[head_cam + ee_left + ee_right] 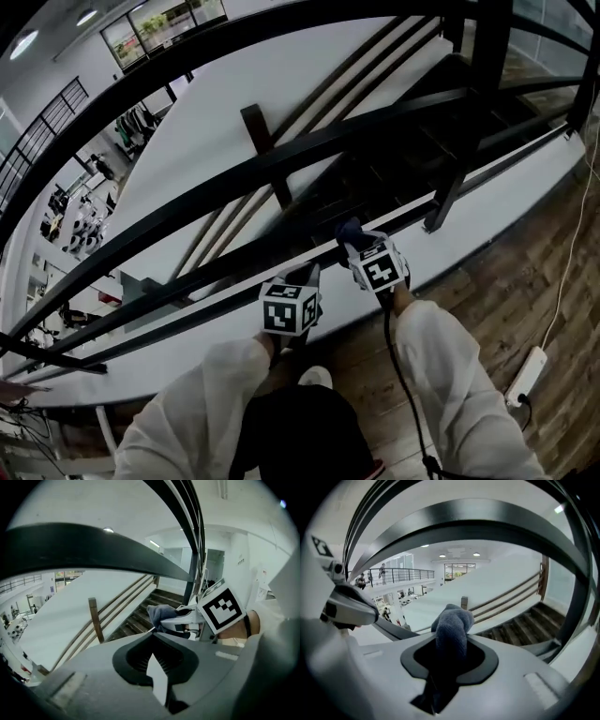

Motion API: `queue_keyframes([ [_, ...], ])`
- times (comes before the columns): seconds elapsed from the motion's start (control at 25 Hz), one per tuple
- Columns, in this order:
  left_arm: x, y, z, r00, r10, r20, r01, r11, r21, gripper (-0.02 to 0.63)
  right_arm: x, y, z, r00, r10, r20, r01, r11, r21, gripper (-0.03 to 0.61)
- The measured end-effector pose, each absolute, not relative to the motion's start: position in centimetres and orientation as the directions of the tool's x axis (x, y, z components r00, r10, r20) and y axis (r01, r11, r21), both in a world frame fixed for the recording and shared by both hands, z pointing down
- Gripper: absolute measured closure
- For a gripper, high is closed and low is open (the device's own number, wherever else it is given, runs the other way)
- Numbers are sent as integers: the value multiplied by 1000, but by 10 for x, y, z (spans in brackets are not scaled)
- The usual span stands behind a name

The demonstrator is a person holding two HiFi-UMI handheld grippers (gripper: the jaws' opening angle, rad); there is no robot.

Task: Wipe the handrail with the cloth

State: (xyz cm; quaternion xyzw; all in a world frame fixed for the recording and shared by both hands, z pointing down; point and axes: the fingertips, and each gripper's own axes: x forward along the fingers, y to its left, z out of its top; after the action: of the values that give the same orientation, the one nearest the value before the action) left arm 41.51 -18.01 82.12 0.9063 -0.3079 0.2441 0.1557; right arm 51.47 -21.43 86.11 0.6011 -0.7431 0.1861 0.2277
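**Railing station — cloth in hand, wiping stroke not yet evident**

The black handrail [281,161] spans the whole head view above an open staircase [394,159], and the person stands on the wooden floor [487,300] close behind it, both arms reaching forward and low among its bars. The right gripper [356,248] is the working tool: its tongs are clenched on the cloth [452,625], which bulges out past the tips as a rounded pad, presumably so that fabric rather than plastic meets the metal. The cloth sits close to a lower bar; actual contact cannot be confirmed. The left gripper [306,279] is just beside the right, its tongs drawn together on nothing — judged to be standing by, since one gripper suffices for the wipe.
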Motion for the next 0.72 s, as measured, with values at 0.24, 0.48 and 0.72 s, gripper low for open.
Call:
queue_keyframes([
  [0.24,487,-171,838,726,-430,537,-599,-779,187,612,578,-202,862,-100,-823,559,-991,134,20,483],
  [0.48,529,-163,848,751,-385,537,-567,-793,223,612,650,-198,866,-29,-824,566,-999,46,16,483],
  [0.72,563,-157,843,783,-352,513,-532,-807,258,612,691,-197,862,19,-818,575,-994,45,96,483],
])
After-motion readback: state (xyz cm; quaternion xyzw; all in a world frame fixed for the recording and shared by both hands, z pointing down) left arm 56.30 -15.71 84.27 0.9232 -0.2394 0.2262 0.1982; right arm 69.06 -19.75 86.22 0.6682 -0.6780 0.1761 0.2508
